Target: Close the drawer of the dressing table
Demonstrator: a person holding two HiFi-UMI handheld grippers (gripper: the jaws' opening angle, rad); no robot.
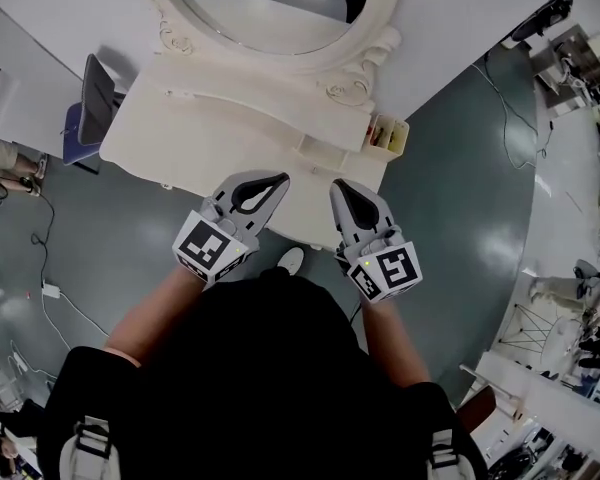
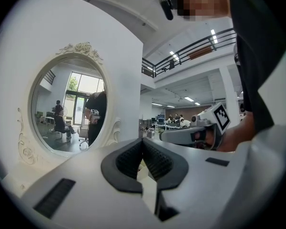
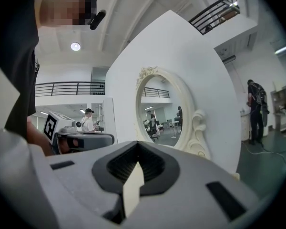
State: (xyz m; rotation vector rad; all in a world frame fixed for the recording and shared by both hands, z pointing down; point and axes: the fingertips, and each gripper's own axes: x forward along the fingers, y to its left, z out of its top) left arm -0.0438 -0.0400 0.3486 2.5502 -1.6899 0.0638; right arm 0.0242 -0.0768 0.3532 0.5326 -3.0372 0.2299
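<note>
The cream dressing table (image 1: pixel 210 118) stands against the white wall under its oval mirror (image 1: pixel 270 13). Below the table's front edge, a cream drawer part (image 1: pixel 305 216) juts out toward me between the two grippers. My left gripper (image 1: pixel 278 180) is shut, its tips at the table's front edge with nothing between them. My right gripper (image 1: pixel 338 188) is shut too, alongside it at the same edge. In the left gripper view the left gripper (image 2: pixel 143 140) has its pads together, with the mirror (image 2: pixel 69 106) ahead. In the right gripper view the right gripper (image 3: pixel 137 144) is likewise shut and empty.
A small open box (image 1: pixel 388 134) of items sits at the table's right end. A dark chair (image 1: pixel 93 103) stands left of the table. My shoe (image 1: pixel 291 260) shows under the drawer. Cables and a plug (image 1: pixel 50 290) lie on the grey floor at the left.
</note>
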